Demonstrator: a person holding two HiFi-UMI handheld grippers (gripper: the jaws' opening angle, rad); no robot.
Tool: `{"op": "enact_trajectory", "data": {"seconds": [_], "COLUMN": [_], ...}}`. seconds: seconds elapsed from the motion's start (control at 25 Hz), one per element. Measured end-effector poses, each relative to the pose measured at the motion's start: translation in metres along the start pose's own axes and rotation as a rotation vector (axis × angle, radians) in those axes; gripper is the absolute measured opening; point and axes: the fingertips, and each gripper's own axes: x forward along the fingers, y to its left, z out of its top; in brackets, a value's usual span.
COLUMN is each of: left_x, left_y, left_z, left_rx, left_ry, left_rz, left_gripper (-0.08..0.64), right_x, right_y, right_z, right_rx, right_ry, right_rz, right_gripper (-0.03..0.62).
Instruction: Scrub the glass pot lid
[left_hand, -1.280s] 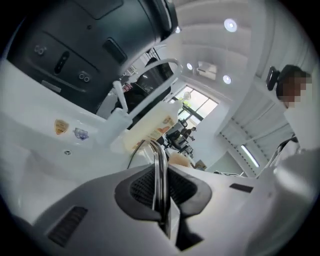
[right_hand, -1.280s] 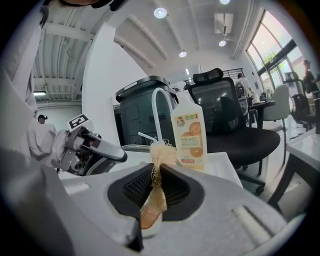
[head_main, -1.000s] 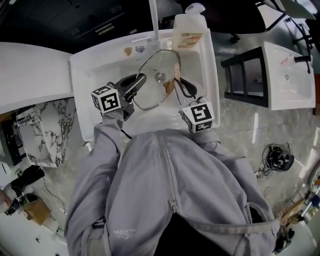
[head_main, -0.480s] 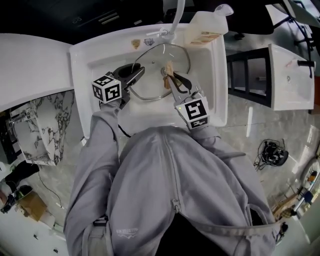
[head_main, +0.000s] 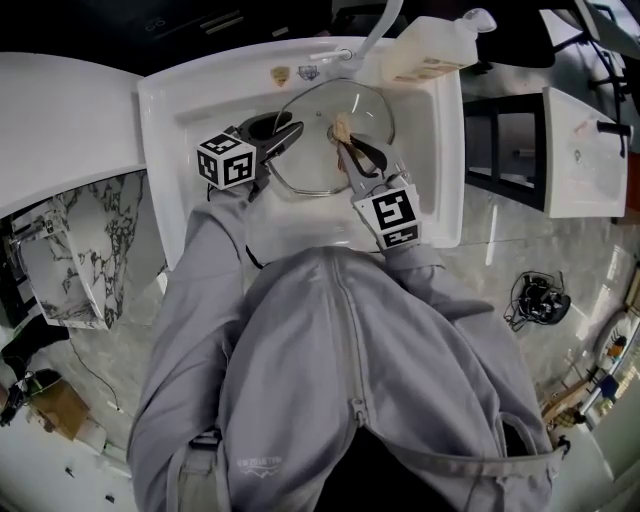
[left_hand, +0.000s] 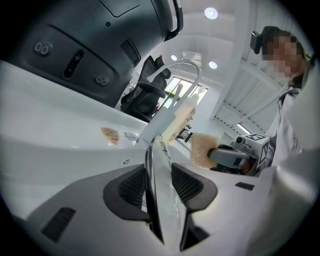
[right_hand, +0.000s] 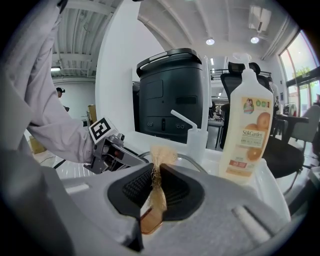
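The round glass pot lid (head_main: 318, 155) with a metal rim lies tilted in the white sink (head_main: 190, 100). My left gripper (head_main: 287, 134) is at the lid's left edge. In the left gripper view the lid's rim (left_hand: 156, 187) runs edge-on between the pads; the jaws have just been opening and small gaps show on both sides. My right gripper (head_main: 347, 143) is shut on a tan scrub pad (head_main: 340, 126), which sits over the lid near its knob. In the right gripper view the scrub pad (right_hand: 158, 159) sticks up from between the pads.
A soap bottle (head_main: 432, 55) with an orange label stands at the sink's back right corner, beside the curved faucet (head_main: 378, 32). A white counter (head_main: 60, 120) lies to the left. A second sink (head_main: 585, 110) and cables on the floor (head_main: 540, 300) are at the right.
The left jaws have spread apart around the lid's rim. The lid and both grippers now sit further toward the faucet, and the right gripper with the scrub pad has shifted left over the lid.
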Motion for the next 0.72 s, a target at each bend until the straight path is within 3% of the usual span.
{"op": "enact_trajectory", "data": {"seconds": [0.12, 0.28, 0.56, 0.72], "left_x": [0.0, -0.003, -0.019, -0.033], "left_y": [-0.001, 0.006, 0.022, 0.037], "left_z": [0.001, 0.001, -0.008, -0.015], "left_rx": [0.072, 0.128, 0.132, 0.122], "left_ry": [-0.008, 0.002, 0.056, 0.095], "left_rz": [-0.014, 0.022, 0.101, 0.149], "left_gripper": [0.143, 0.161, 0.163, 0.161], "right_x": [0.007, 0.024, 0.066, 0.085], "right_y": [0.003, 0.006, 0.012, 0.017], "right_z": [-0.002, 0.0, 0.007, 0.003], "right_rx": [-0.034, -0.139, -0.463, -0.716], "right_ry": [0.018, 0.055, 0.158, 0.245], "right_rz": [0.002, -0.011, -0.024, -0.054], "right_gripper": [0.035, 0.035, 0.035, 0.035]}}
